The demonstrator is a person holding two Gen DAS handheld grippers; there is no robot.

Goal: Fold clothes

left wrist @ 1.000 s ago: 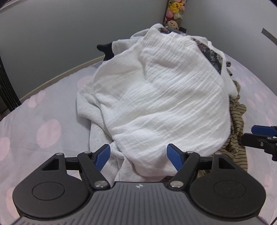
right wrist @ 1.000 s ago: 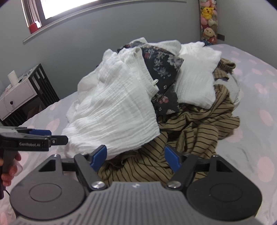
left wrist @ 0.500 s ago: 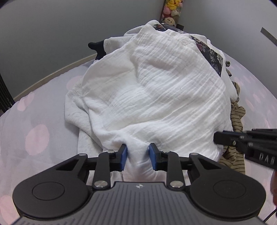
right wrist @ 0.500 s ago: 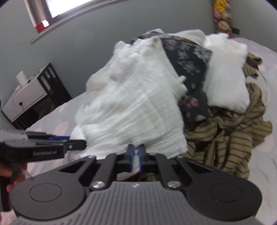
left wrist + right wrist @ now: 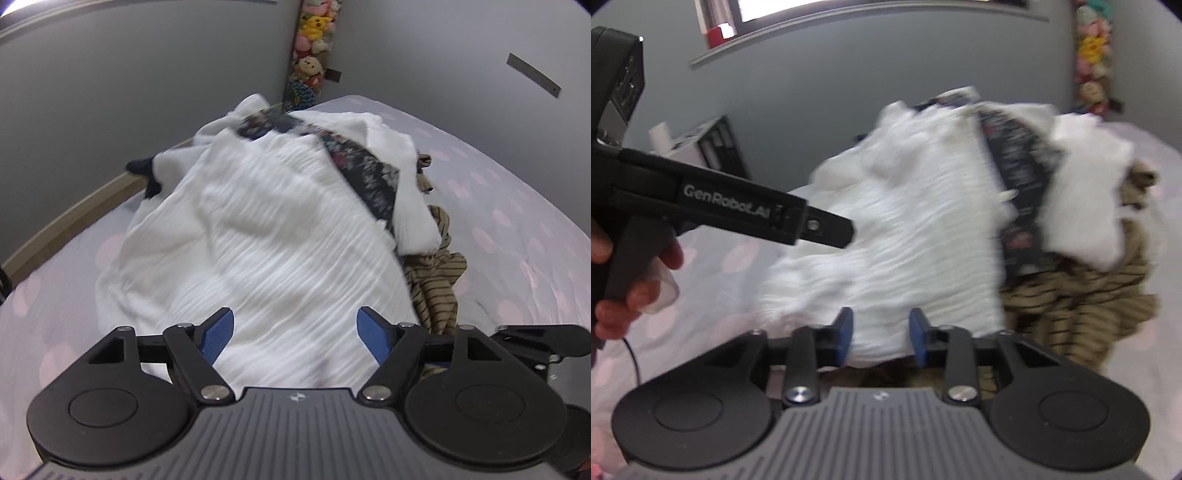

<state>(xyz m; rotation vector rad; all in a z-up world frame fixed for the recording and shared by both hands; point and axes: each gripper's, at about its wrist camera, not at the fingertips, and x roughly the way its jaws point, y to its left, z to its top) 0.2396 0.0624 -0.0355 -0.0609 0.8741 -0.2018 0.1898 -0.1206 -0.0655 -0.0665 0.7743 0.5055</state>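
In the left wrist view, the left gripper is seen with its jaws opening wide over the white cloth; the pads are not pressed on it. A dark floral cloth and a striped cloth are piled beside it on the bed.

In the right wrist view, the right gripper is seen with jaws opening, the white cloth's edge between them, loose. A hand is seen at the left.
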